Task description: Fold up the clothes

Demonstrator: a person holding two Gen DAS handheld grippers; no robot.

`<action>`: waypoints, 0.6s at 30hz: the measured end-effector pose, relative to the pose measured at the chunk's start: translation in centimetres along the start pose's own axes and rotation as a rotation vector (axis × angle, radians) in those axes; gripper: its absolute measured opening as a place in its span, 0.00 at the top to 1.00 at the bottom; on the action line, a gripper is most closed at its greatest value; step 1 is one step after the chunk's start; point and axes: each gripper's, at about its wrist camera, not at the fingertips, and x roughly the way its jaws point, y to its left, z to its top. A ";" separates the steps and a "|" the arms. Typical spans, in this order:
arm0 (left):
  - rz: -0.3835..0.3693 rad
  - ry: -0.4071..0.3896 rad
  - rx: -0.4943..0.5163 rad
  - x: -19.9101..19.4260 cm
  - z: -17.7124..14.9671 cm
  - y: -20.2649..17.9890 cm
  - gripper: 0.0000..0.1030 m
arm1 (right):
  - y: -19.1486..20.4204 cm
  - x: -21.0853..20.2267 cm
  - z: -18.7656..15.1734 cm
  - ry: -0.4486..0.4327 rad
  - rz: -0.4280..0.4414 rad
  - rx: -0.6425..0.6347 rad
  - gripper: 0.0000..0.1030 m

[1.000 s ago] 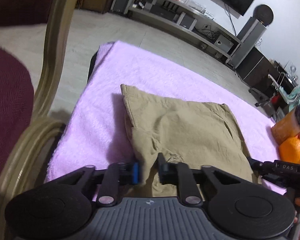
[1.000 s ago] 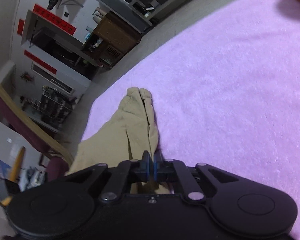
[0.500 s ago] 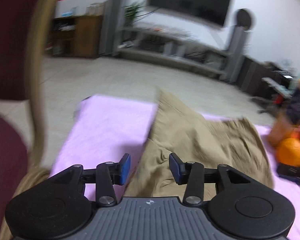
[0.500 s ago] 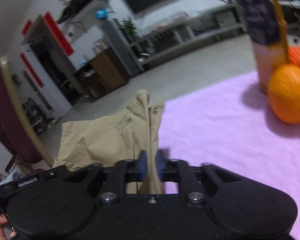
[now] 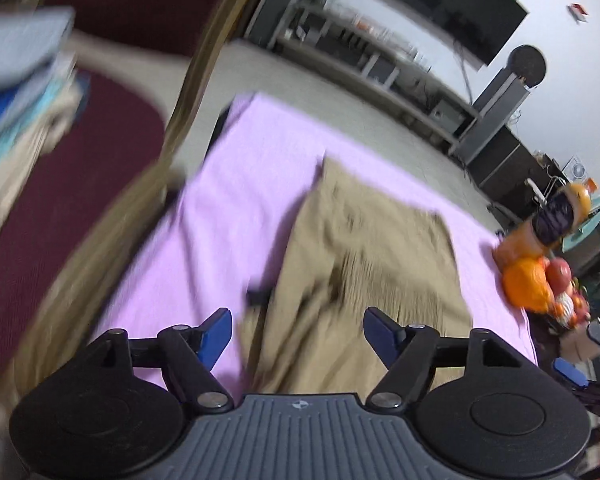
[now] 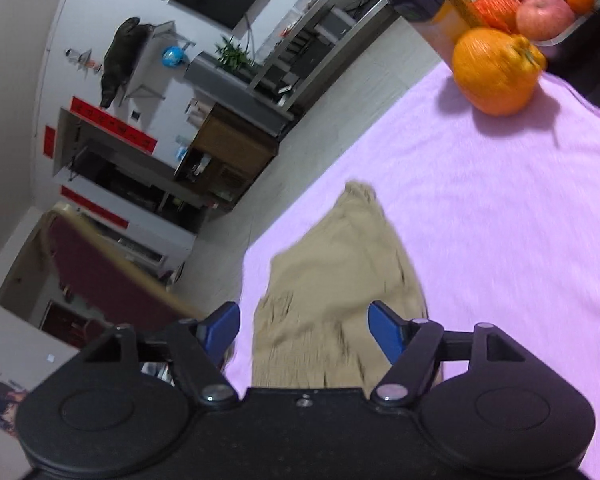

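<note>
Folded khaki shorts [image 5: 364, 264] lie on a lilac towel [image 5: 236, 208] spread over the table. My left gripper [image 5: 298, 334] is open and empty, held above the near edge of the shorts. In the right wrist view the shorts [image 6: 332, 304] lie folded on the lilac towel [image 6: 500, 216], and my right gripper [image 6: 304, 330] is open and empty just above their near end. Both views are motion-blurred.
An orange [image 5: 526, 282], apples and a juice bottle [image 5: 548, 224] stand at the towel's right edge; the orange also shows in the right wrist view [image 6: 496, 70]. A maroon chair with a wooden frame [image 5: 80, 184] stands left, holding stacked folded clothes [image 5: 16, 92].
Both grippers have opened wide: the right one let go of the khaki shorts and the left one opened further. The shorts now lie folded on the towel. Both grippers pulled back.
</note>
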 end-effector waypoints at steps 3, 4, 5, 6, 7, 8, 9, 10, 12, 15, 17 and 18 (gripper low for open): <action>0.011 0.062 -0.020 1.0 -1.7 0.6 0.32 | -1.5 0.0 -2.3 0.066 -0.026 0.028 0.34; 0.011 0.078 -0.012 1.3 -2.0 0.6 0.32 | -2.2 0.3 -3.0 0.086 -0.041 0.046 0.39; 0.014 0.086 0.010 1.7 -2.1 0.5 0.32 | -2.7 0.9 -3.3 0.108 -0.057 0.056 0.43; 0.025 0.088 0.031 2.0 -2.2 0.3 0.32 | -3.3 1.5 -3.5 0.131 -0.074 0.064 0.51; 0.036 0.092 0.050 2.4 -2.3 0.1 0.35 | -3.6 2.1 -3.6 0.136 -0.091 0.062 0.54; 0.046 0.102 0.063 3.0 -2.2 -0.1 0.36 | -3.9 2.6 -3.7 0.140 -0.108 0.058 0.55; 0.056 0.115 0.077 3.6 -2.4 -0.3 0.40 | -4.1 3.1 -3.8 0.147 -0.120 0.058 0.55; 0.067 0.128 0.091 4.1 -2.5 -0.5 0.43 | -4.4 3.6 -3.9 0.158 -0.125 0.059 0.55; 0.100 0.139 0.119 5.0 -2.8 -0.4 0.42 | -4.9 4.8 -4.0 0.183 -0.164 0.049 0.55; 0.125 0.132 0.160 4.8 -3.2 -0.6 0.46 | -5.7 5.8 -4.5 0.213 -0.199 0.038 0.58; 0.118 0.139 0.153 4.6 -3.2 -0.5 0.47 | -6.2 5.7 -4.8 0.249 -0.152 0.068 0.58; 0.110 0.145 0.143 4.5 -3.1 -0.3 0.50 | -6.4 5.7 -5.0 0.268 -0.127 0.083 0.59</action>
